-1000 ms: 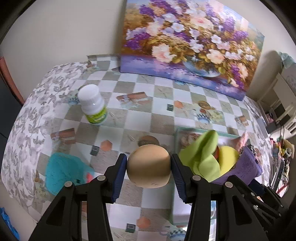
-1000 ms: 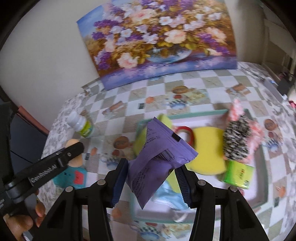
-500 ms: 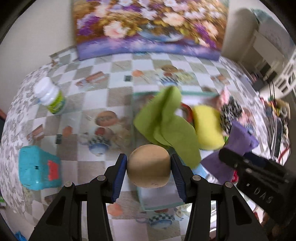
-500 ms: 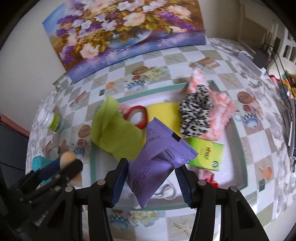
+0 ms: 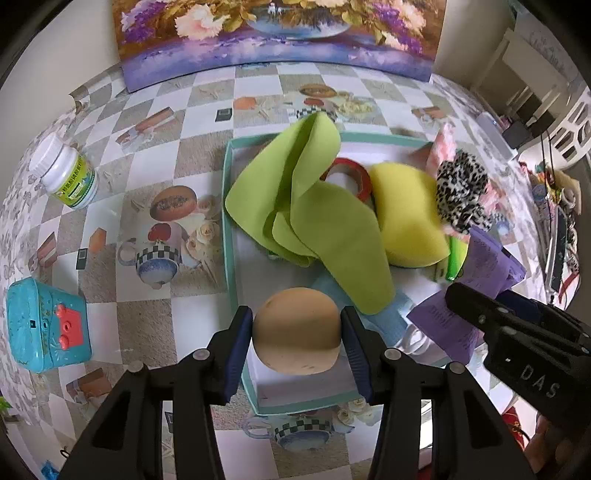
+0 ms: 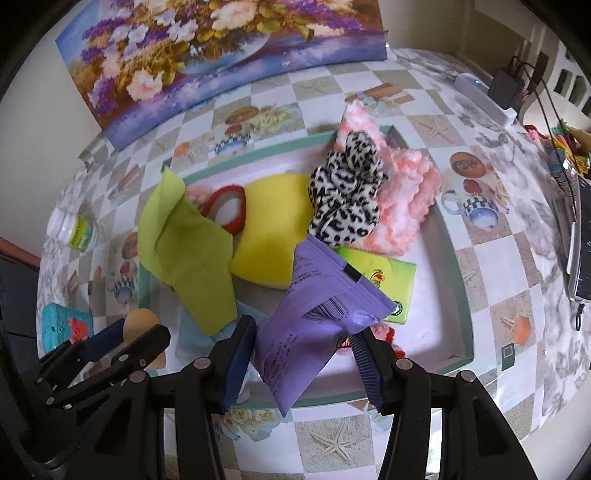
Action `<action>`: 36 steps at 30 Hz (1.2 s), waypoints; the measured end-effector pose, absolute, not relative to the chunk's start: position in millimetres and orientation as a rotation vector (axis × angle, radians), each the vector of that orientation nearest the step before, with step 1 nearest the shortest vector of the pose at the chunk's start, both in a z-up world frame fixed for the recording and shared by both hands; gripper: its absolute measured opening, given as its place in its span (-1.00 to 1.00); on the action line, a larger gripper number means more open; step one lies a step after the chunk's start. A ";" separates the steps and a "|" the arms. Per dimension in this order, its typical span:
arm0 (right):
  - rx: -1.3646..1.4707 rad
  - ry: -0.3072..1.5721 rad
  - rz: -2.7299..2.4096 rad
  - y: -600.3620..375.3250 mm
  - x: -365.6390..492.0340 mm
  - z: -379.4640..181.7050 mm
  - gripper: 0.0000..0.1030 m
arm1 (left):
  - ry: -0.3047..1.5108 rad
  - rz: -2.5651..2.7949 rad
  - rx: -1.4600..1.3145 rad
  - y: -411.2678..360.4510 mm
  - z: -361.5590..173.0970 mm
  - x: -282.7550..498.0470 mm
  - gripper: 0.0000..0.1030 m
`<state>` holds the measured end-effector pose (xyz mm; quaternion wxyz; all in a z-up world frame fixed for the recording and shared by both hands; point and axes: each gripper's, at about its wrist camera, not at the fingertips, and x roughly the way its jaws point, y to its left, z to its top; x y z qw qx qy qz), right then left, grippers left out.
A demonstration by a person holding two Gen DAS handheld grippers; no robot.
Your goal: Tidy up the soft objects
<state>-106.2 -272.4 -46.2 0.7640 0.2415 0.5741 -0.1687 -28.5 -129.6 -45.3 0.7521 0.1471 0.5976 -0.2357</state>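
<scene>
My left gripper is shut on a tan soft ball and holds it over the near left corner of the teal-rimmed tray. My right gripper is shut on a purple soft packet above the tray's near edge. In the tray lie a lime green cloth, a yellow sponge, a leopard-print scrunchie, a pink fluffy cloth, a red tape ring and a green box.
On the checked tablecloth left of the tray stand a white bottle with a green label and a teal box with a red patch. A flower painting leans on the back wall. Cables and clutter lie at the right.
Both grippers have moved forward over the tray with their objects still held. The left gripper has swung right, from the tablecloth to the tray's near corner.
</scene>
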 end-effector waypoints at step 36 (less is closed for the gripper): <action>0.387 1.198 -0.446 -258.8 -99.6 -27.3 1.00 | 1.227 -0.265 0.196 -64.9 -30.7 4.3 0.84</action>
